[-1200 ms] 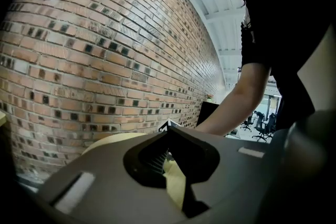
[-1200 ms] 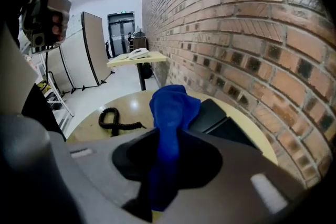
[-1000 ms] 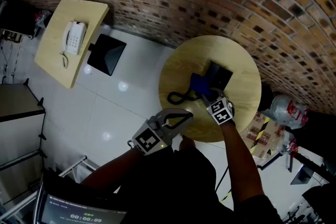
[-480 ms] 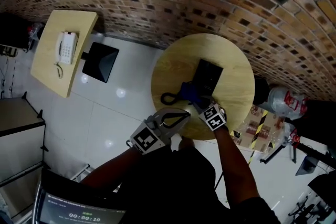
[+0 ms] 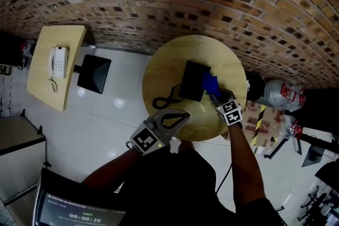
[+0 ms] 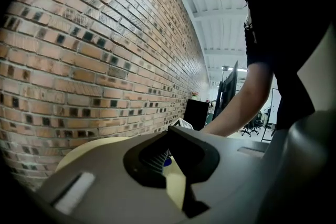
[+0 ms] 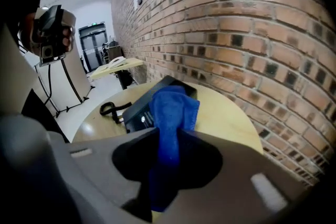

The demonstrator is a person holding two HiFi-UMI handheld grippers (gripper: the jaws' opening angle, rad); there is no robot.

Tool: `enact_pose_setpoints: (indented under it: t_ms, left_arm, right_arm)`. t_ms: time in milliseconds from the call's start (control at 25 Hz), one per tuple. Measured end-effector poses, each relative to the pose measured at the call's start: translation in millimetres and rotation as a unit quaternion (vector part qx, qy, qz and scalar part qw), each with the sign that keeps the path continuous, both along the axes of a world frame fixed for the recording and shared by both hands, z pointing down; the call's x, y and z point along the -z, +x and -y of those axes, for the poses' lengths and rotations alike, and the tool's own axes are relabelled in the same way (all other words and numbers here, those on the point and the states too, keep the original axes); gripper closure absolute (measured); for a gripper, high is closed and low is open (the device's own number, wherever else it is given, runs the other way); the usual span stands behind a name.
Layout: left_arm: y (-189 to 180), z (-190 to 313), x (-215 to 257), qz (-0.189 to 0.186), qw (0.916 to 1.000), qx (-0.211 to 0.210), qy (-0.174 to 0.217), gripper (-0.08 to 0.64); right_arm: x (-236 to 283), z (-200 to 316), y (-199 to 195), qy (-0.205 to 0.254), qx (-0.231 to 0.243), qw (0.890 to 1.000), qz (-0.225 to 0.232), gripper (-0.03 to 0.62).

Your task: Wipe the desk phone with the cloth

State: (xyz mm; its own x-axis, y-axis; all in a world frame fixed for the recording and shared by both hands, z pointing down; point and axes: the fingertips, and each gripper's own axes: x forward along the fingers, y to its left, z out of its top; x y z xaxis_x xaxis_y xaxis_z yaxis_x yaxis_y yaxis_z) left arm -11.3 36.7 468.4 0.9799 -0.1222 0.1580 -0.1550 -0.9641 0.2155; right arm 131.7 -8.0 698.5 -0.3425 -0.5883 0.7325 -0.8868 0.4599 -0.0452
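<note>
A black desk phone [image 5: 193, 81] lies on a round wooden table [image 5: 159, 63], its black cord [image 5: 165, 102] looped at its left. My right gripper [image 5: 218, 96] is shut on a blue cloth [image 5: 211, 83], which rests against the phone's right edge. In the right gripper view the cloth [image 7: 170, 113] runs up from between the jaws and drapes over the phone [image 7: 140, 108]. My left gripper [image 5: 186, 113] hovers at the table's near edge, tips together, holding nothing. In the left gripper view its tips [image 6: 168, 135] meet over the table [image 6: 89, 149].
A brick wall [image 5: 175, 2] curves behind the table. A rectangular wooden table [image 5: 39, 79] at the left carries a white phone [image 5: 57, 62], with a black panel [image 5: 94, 73] beside it. Bags and clutter [image 5: 280, 93] lie on the floor at the right.
The right gripper has carried the blue cloth from the phone's left side across it to its right edge. The left gripper has stayed at the table's near edge.
</note>
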Motion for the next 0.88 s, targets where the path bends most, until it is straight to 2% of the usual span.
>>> enact_pose_setpoints:
  t_ms: [240,440,560,720,880]
  left_arm:
    - [14,-6,-11,0.015,0.9998,-0.011,-0.012,0.558]
    - [17,-3,-15,0.017,0.9998,-0.006,-0.008,0.560]
    - [21,-2,-17,0.019,0.9998,-0.004,-0.007,0.559]
    - [25,-1,-20,0.024,0.9997,-0.002,-0.006,0.560]
    - [30,2,-18,0.022,0.9997,0.005,-0.008,0.559]
  right_arm:
    - [-32,-10,76,-0.045,-0.057,0.997,-0.037,0.503]
    - [-66,-24,99,-0.091,-0.079,0.992,-0.048,0.503]
    - [-79,-29,103,-0.109,-0.095,0.989,-0.025,0.503]
    - [-85,-25,113,-0.123,-0.149,0.980,0.041,0.475]
    - [-85,-18,119,-0.126,-0.146,0.980,0.045,0.429]
